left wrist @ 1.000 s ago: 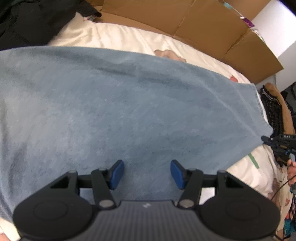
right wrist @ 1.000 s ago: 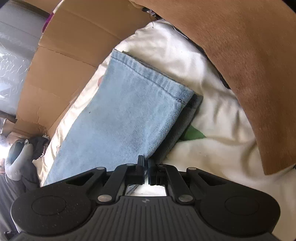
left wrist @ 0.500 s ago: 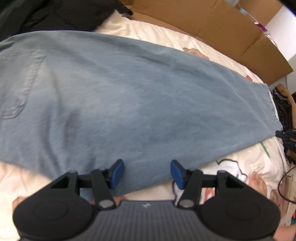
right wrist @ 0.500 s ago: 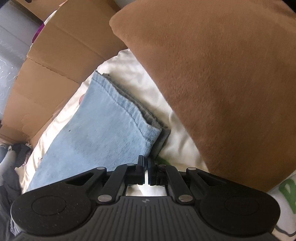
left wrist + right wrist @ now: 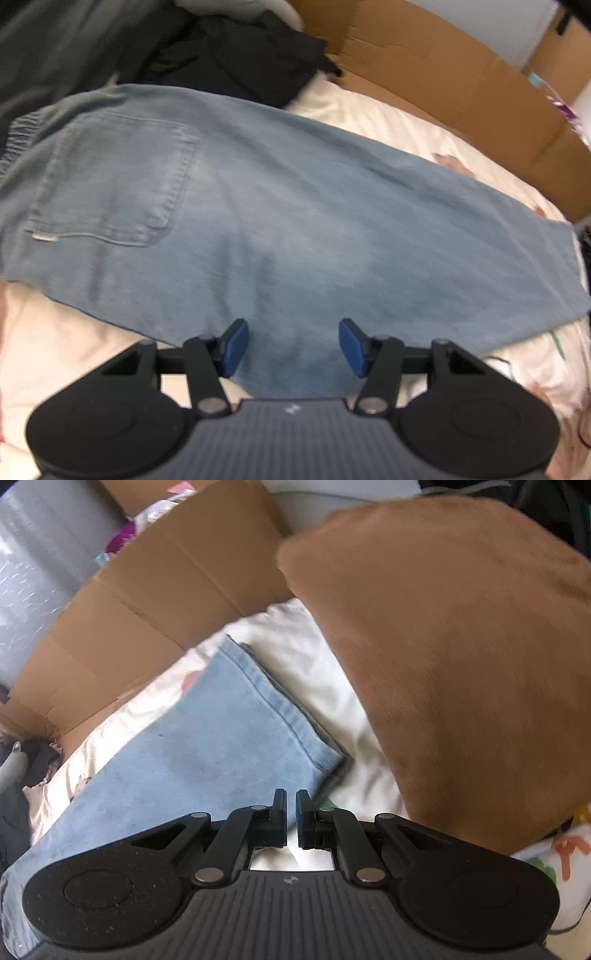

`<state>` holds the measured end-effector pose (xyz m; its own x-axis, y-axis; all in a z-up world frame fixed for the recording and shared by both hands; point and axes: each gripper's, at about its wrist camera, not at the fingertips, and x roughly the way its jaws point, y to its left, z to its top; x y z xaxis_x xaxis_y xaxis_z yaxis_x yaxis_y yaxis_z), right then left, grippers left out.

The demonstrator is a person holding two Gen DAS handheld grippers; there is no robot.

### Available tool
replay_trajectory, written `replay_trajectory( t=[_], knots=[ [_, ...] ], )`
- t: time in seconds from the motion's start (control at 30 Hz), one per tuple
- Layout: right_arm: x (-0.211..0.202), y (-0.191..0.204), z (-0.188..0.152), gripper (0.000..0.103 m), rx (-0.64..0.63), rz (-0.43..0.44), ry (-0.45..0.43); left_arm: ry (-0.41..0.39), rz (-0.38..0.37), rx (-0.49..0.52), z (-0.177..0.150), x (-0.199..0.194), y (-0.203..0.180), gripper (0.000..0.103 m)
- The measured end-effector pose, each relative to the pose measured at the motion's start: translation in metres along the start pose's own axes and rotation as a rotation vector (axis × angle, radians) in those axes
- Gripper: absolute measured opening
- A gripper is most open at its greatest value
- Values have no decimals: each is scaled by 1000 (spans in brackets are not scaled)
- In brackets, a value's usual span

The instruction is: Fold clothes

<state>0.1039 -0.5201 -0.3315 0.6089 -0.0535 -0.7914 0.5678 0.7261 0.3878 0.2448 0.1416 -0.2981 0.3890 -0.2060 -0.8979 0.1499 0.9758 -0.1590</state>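
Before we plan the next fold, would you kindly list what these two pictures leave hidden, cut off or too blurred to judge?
- Left wrist view: the jeans' waistband runs off the left edge; the pile of dark clothes behind them is motion-blurred.
- Left wrist view: the near edge of the jeans is covered by the left gripper.
- Right wrist view: the brown pillow hides the bedsheet behind it.
- Right wrist view: the right gripper covers the jeans' near part.

A cream printed bedsheet (image 5: 388, 122) was spread across the bed, bordered toward one o'clock in the left wrist view by flattened brown cardboard (image 5: 443, 74). Dark clothing (image 5: 229, 55) was heaped at eleven o'clock there. In the right wrist view, a brown cushion (image 5: 461, 657) was seen at two o'clock, resting on the sheet.
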Motion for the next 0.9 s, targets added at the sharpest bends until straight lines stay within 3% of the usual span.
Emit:
replay_trajectory(
  t=[0.13,0.2,0.33,0.53,0.77,0.9],
  knots=[
    [2,18,3,6,-82,0,-5,-12,28,-31,1,-3,12,57],
    [4,28,3,21,-134,-1,1,-30,28,-15,0,-3,12,57],
    [16,60,-6,40,-246,39,29,-41,23,21,6,5,9,57],
    [46,124,-34,40,-469,112,131,-18,11,107,19,32,-7,57],
    [65,175,-52,40,-665,208,163,-106,16,278,62,41,-27,56],
    [77,196,-51,40,-760,251,173,-101,20,467,94,51,-34,55]
  ],
)
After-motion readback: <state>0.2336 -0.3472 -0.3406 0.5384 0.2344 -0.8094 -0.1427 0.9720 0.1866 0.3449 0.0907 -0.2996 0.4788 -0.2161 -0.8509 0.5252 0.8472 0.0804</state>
